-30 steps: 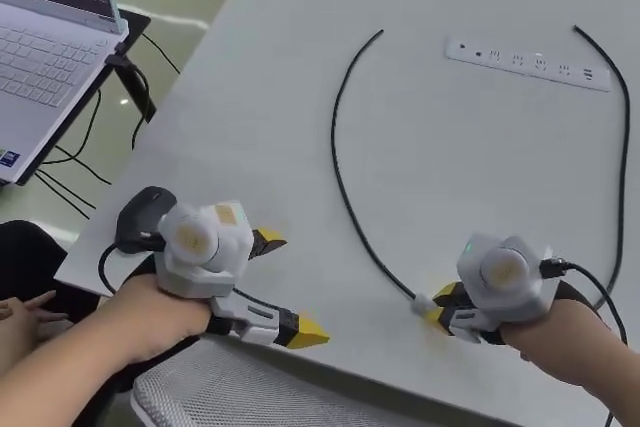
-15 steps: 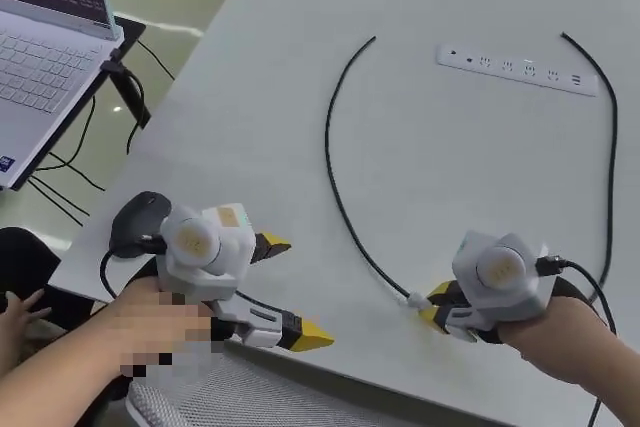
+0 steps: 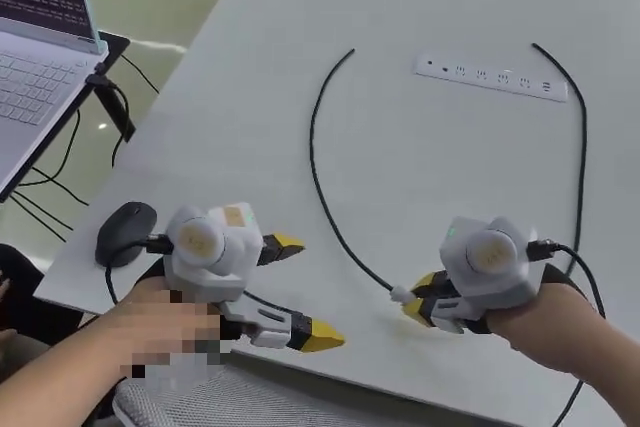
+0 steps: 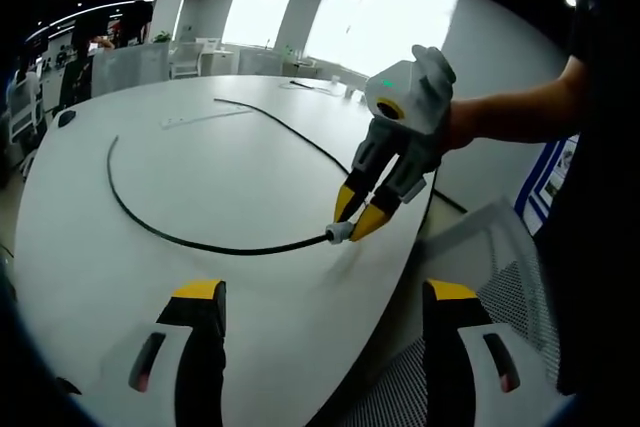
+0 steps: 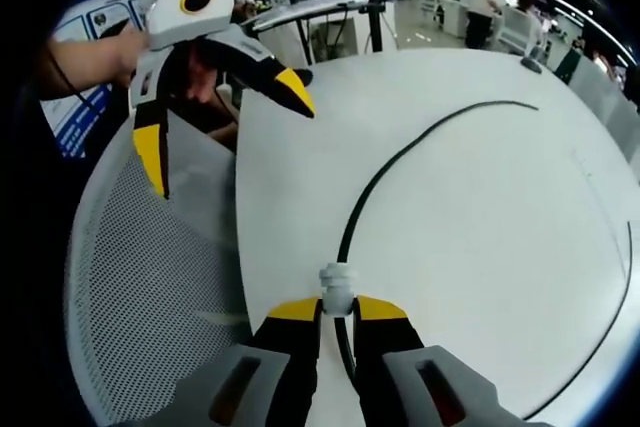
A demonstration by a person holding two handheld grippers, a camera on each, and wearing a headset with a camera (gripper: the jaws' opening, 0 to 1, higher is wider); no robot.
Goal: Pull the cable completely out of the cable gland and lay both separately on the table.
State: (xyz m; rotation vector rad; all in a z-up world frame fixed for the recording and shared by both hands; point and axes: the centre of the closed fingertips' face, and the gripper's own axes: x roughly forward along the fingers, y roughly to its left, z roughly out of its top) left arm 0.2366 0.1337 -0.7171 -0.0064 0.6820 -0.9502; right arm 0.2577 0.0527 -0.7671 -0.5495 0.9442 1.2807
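Right gripper [image 5: 338, 309] clamped on gland [image 5: 337, 285] | cable [image 3: 322, 187] runs ahead from its tips | left gripper [image 3: 308, 290], jaws apart, waits near its left

Table [image 3: 230, 147] open left of the cable [image 3: 312, 147] — mouse [image 3: 125, 232] at near edge, power strip [image 3: 490, 78] far back

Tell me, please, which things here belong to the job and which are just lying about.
Job: black cable, white cable gland, right gripper shut on the gland, open left gripper.
Lying about: power strip, mouse, laptop.
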